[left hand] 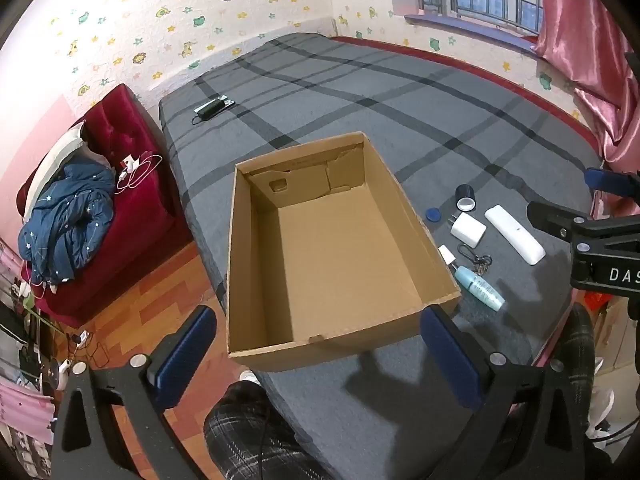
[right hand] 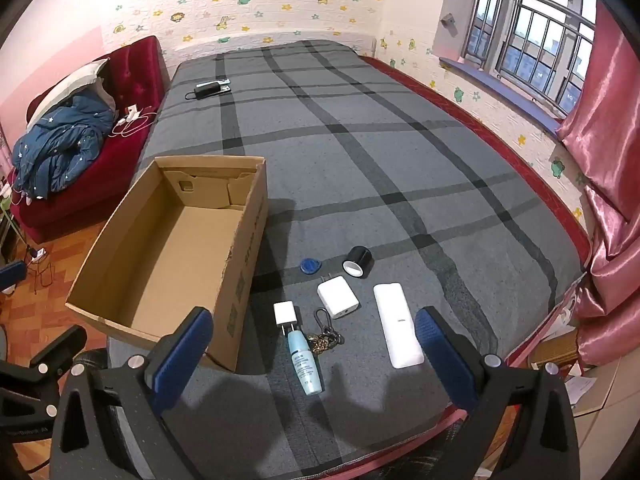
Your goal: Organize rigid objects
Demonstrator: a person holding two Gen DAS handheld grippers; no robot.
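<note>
An empty cardboard box (left hand: 340, 256) (right hand: 132, 276) sits at the near left corner of a grey plaid bed. To its right lie a white remote (right hand: 398, 330) (left hand: 514, 234), a white charger block (right hand: 338, 297) (left hand: 468, 229), a small white plug (right hand: 285, 314), a pale blue bottle (right hand: 305, 362) (left hand: 480, 288), a key ring (right hand: 326, 332), a blue tag (right hand: 310, 267) and a black tape roll (right hand: 358, 262). My left gripper (left hand: 320, 352) hangs open over the box's near wall. My right gripper (right hand: 316, 354) is open above the bottle and keys, holding nothing.
A black device with a cable (right hand: 210, 89) lies far back on the bed (right hand: 360, 140). A red sofa (right hand: 132, 80) with a blue quilt stands left; wooden floor below it. A pink curtain (right hand: 608, 200) and window are on the right. A person's plaid trouser leg (left hand: 248, 440) is near.
</note>
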